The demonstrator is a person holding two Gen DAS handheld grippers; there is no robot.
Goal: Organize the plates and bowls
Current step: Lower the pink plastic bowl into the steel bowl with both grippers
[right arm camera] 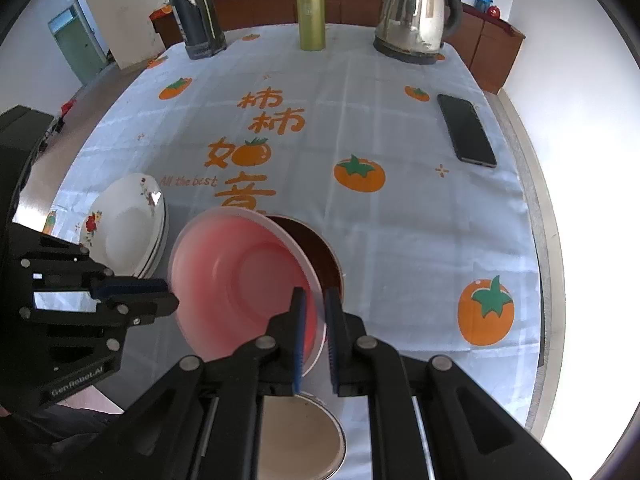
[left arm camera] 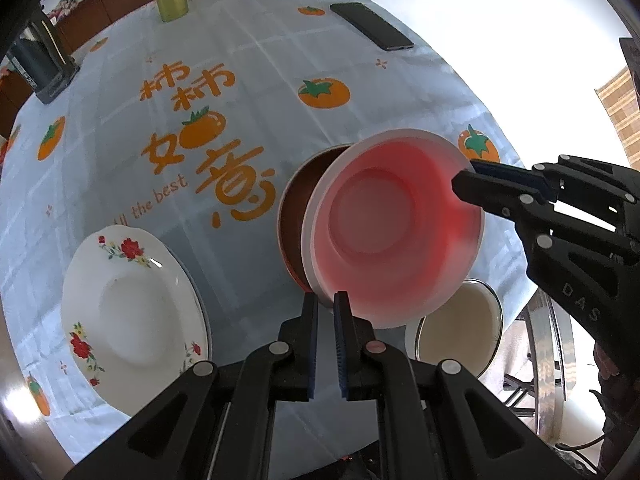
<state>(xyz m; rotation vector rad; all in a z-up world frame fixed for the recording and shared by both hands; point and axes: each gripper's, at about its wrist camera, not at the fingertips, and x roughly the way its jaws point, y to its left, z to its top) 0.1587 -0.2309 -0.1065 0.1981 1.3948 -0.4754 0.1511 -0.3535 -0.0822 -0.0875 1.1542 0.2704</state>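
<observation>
1. Left wrist view, far left: a white floral plate (left arm camera: 132, 304) lies on the table (left arm camera: 260, 80), whose pale blue cloth is printed with orange persimmons.
2. Printed on the cloth to its right are large orange Chinese characters and the English words "All the best" (left arm camera: 154, 204); the first letter is partly hidden in this view.
3. At centre, the left tongs (left arm camera: 326, 300) are clamped on the near rim of a pink bowl (left arm camera: 394, 232), which is tilted above a brown bowl (left arm camera: 298, 216) standing on the cloth.
4. Further right, the right tongs (left arm camera: 466, 178) pinch the bowl's opposite rim; the letters "DAS" are moulded on their black body. A cream bowl (left arm camera: 460, 336) sits below, near the table edge.
5. Right wrist view, left side: the left tongs (right arm camera: 170, 294) carry the label "GenRobot.AI" on their housing and grip the pink bowl (right arm camera: 240, 280); the plate (right arm camera: 128, 232) here shows as a stack.
6. At centre, the right tongs (right arm camera: 316, 300) are closed on the bowl's rim.
7. Along the far edge stand a dark flask (right arm camera: 196, 20), a gold canister (right arm camera: 311, 16) and a steel kettle (right arm camera: 416, 12); a black phone (right arm camera: 466, 130) lies to the right.
</observation>
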